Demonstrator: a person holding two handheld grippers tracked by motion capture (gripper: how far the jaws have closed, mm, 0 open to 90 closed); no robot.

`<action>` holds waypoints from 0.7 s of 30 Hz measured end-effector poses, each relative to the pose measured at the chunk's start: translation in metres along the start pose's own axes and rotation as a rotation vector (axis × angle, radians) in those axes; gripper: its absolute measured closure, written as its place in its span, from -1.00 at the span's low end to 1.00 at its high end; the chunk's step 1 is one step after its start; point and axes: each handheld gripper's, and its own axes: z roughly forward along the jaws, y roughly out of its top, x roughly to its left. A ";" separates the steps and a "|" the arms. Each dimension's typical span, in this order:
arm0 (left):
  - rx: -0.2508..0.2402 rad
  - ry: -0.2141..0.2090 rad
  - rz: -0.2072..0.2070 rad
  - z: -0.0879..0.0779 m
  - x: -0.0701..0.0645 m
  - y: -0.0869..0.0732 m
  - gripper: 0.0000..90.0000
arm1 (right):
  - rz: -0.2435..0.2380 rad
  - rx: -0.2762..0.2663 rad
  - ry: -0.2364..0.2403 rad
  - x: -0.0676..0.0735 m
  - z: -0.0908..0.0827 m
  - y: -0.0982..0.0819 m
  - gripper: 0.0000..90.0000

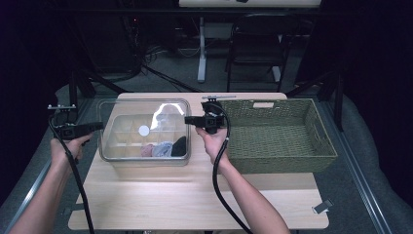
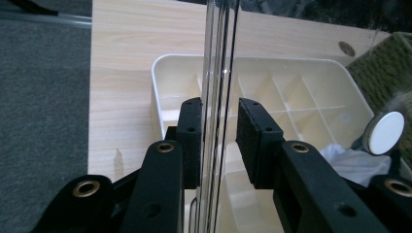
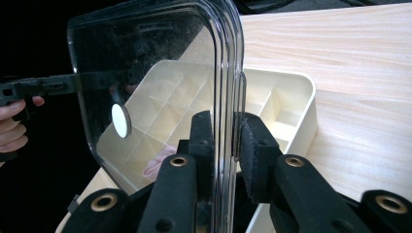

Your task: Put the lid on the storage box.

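Observation:
A clear plastic lid [image 1: 126, 112] with a white round disc [image 1: 143, 130] at its middle hangs level over a cream divided tray [image 2: 291, 87] on the table. My left gripper [image 1: 100, 126] is shut on the lid's left rim, which runs between its pads [image 2: 218, 126]. My right gripper [image 1: 187, 119] is shut on the opposite rim, and the lid [image 3: 155, 63] stands edge-on between its jaws [image 3: 226, 136]. Several small cloth items [image 1: 160, 148], pink, pale and black, lie in the tray's near compartments. Through the lid, the right gripper view shows the other hand and gripper at the far side.
A large woven green basket [image 1: 282, 163] sits on the table's right half, close beside the right hand. The wooden table [image 1: 195, 195] has bare room in front of the tray. A small metal clip [image 1: 322, 206] lies at the near right corner. A chair [image 1: 255, 44] stands beyond the table.

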 end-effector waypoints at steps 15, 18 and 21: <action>0.064 0.030 -0.004 0.020 0.004 0.016 0.58 | 0.047 0.029 -0.073 -0.011 0.028 0.011 0.62; 0.083 0.030 -0.011 0.024 0.007 0.016 0.57 | 0.051 0.053 -0.108 -0.012 0.035 0.014 0.56; 0.089 0.035 -0.025 0.028 0.008 0.015 0.55 | 0.050 0.065 -0.136 -0.012 0.042 0.015 0.53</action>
